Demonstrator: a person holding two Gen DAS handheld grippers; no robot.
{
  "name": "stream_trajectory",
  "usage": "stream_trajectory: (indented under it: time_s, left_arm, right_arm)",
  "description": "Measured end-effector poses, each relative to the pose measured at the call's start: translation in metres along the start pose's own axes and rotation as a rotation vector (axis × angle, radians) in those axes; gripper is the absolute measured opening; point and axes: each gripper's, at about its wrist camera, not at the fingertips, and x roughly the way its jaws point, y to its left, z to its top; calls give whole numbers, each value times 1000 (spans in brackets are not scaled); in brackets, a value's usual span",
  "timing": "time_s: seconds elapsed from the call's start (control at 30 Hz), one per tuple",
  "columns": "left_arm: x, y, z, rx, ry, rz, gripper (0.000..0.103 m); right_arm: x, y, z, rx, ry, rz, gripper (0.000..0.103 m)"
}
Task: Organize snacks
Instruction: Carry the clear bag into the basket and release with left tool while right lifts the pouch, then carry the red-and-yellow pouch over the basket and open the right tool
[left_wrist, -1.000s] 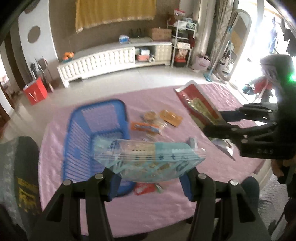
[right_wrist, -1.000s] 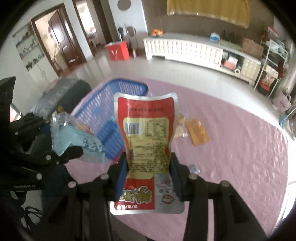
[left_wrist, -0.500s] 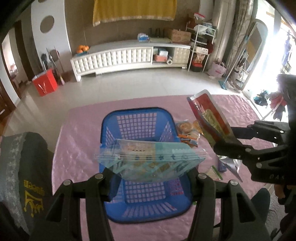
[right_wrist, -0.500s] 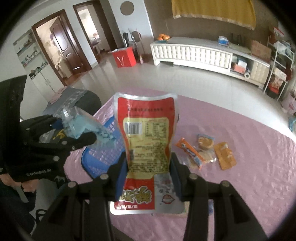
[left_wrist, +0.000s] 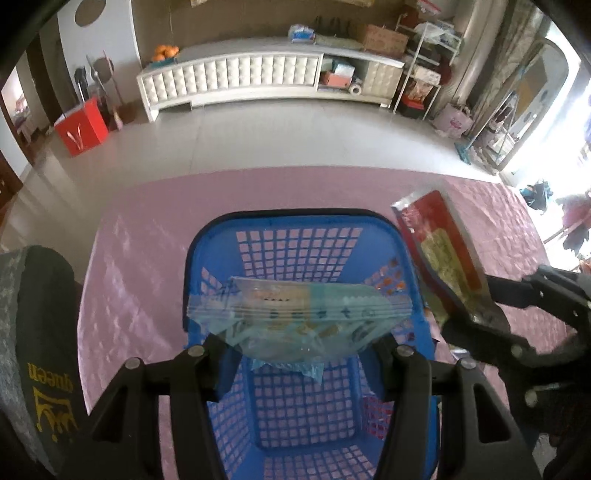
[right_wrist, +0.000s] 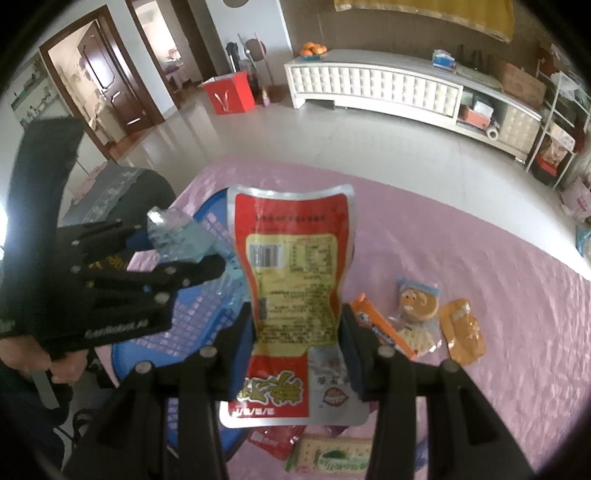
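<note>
Pale tiled floor (left_wrist: 280, 136) lit by daylight from right. Long white cabinet (right_wrist: 373, 86) set against brown wall (left_wrist: 229, 22); oranges (right_wrist: 313, 48) at its left end. Red box (left_wrist: 81, 127) on floor. Dark wooden door (right_wrist: 122, 92) seen at left.

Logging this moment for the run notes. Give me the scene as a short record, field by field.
left gripper: shut on pale blue snack bag, held over blue basket
right gripper: shut on red snack pouch, upright, beside the basket
basket contents: none visible
table: pink quilted cloth
loose snacks on cloth: orange packet, biscuit pack, amber pouch, green cracker pack
</note>
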Motion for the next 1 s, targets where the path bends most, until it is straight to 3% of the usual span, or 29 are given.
stream_trajectory:
  time_s: [0.13, 0.2, 0.23, 0.43, 0.63, 0.83, 1.0]
  left_arm:
    - [11, -1, 1, 16, 20, 36, 61]
    - [8, -4, 0, 28, 9, 35, 73]
    - [4, -6, -1, 38, 1, 29, 74]
    - [-20, -5, -7, 59, -28, 38, 75]
    - [-42, 12, -27, 93, -12, 52, 75]
    - [-57, 44, -40, 63, -24, 45, 75]
    - [-45, 60, -46, 62, 11, 58, 75]
  right_arm:
    - [-1, -1, -5, 5, -3, -5, 48]
    - [-6, 3, -8, -16, -10, -24, 48]
    - [-7, 5, -8, -20, -11, -27, 48]
    - [-21, 8, -11, -11, -11, -36, 49]
    - [-25, 18, -1, 45, 23, 9, 50]
    - [-11, 47, 11, 15, 47, 2, 50]
    - [20, 65, 20, -6, 110, -21, 50]
